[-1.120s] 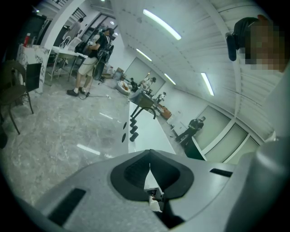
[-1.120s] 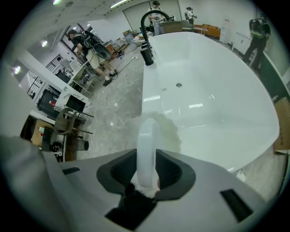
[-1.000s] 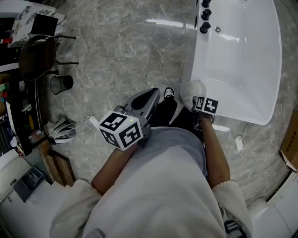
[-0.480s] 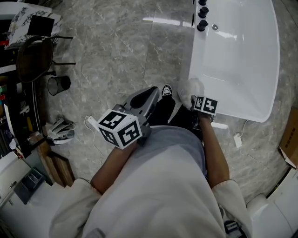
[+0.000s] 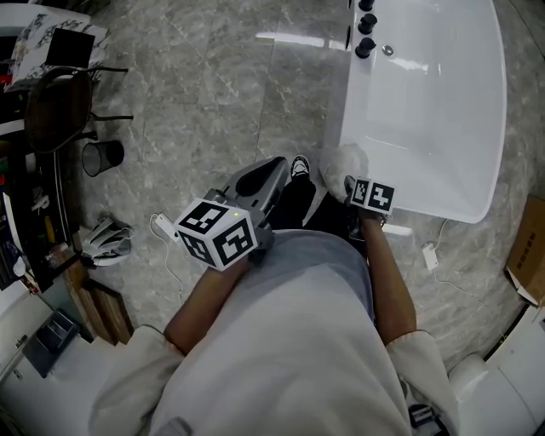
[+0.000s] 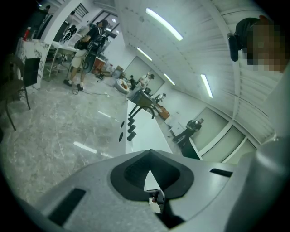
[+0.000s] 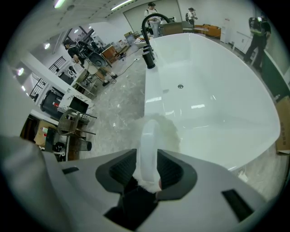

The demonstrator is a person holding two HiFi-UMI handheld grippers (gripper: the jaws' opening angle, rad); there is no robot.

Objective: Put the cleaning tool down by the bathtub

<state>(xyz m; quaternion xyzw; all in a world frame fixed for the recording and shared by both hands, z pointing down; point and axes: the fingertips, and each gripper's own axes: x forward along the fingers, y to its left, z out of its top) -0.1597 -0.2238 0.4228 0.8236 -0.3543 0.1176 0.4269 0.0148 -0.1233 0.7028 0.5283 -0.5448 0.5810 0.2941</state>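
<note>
1. The right tongs (image 7: 147, 156) point steeply down beside the bathtub (image 5: 426, 102). Their jaws have just been opening and now stand apart.
2. The cleaning tool's white handle (image 7: 148, 136) stands upright between the pads. A thin dark gap shows on each side, so the pads do not press on it.
3. The cleaning tool's fluffy white head (image 5: 341, 163) is down at the floor (image 5: 213, 77), just beside the outer wall of the bathtub, near the corner closest to the person. In the right gripper view the head (image 7: 165, 129) lies against the tub's white side.
4. The left tongs (image 5: 277, 166) are held out in front of the person's body, tilted somewhat downward, well apart from the tool. In the left gripper view the left tongs (image 6: 149, 164) have their jaw tips together and hold nothing. Only a narrow wedge of white shows below the tips.
5. The bathtub (image 7: 217, 90) is white and empty, with a black faucet (image 7: 147, 41) and black knobs (image 5: 366, 25) at its far end.
6. The floor is glossy grey marble tile. A black-and-white shoe (image 5: 298, 166) shows between the two tongs.
7. At the left stand a dark chair (image 5: 51, 111) and a black mesh waste bin (image 5: 102, 156).
</note>
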